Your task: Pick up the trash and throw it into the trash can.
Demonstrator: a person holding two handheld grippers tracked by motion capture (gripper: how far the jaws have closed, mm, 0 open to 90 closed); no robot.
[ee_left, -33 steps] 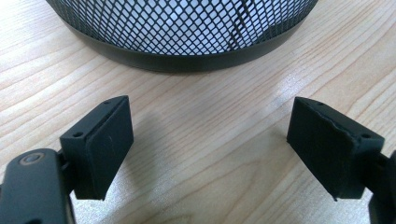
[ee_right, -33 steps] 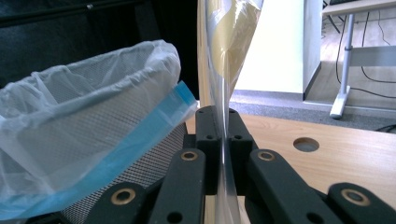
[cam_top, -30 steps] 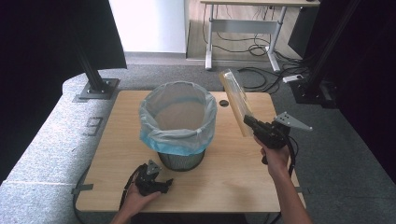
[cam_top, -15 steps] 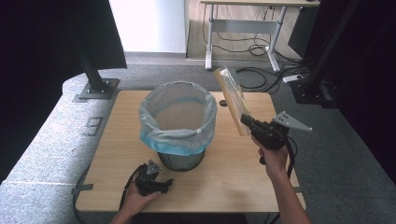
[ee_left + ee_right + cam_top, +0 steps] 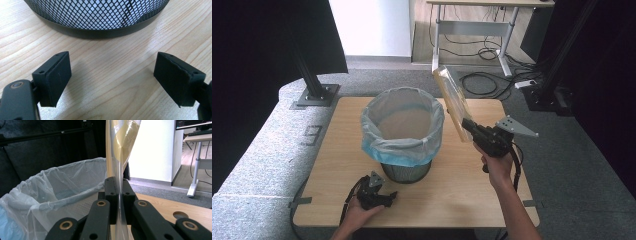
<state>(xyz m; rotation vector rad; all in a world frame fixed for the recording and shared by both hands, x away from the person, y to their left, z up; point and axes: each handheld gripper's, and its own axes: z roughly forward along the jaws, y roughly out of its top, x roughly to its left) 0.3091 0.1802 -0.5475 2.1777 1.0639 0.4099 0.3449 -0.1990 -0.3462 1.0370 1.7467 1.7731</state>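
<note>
While the person's right hand (image 5: 496, 166) reaches over the pale wooden table (image 5: 472, 190), the right gripper (image 5: 468, 125) holds a flat, clear plastic packet with yellowish contents (image 5: 451, 100) up in the air, its jaws pressed together on the packet's lower edge. In the right gripper view the packet (image 5: 119, 150) rises straight up from between the closed jaws, edge-on to the camera. It is tilted just beside the right rim of the black wire-mesh waste bin lined with a translucent white-and-blue plastic bag (image 5: 404, 130), which stands near the table's middle. Near the table's front edge, the left hand (image 5: 359, 215) rests the left gripper (image 5: 387, 197) on the wood, and its jaws stand wide apart with nothing between them, pointing at the bin's mesh base (image 5: 100, 17) close ahead.
</note>
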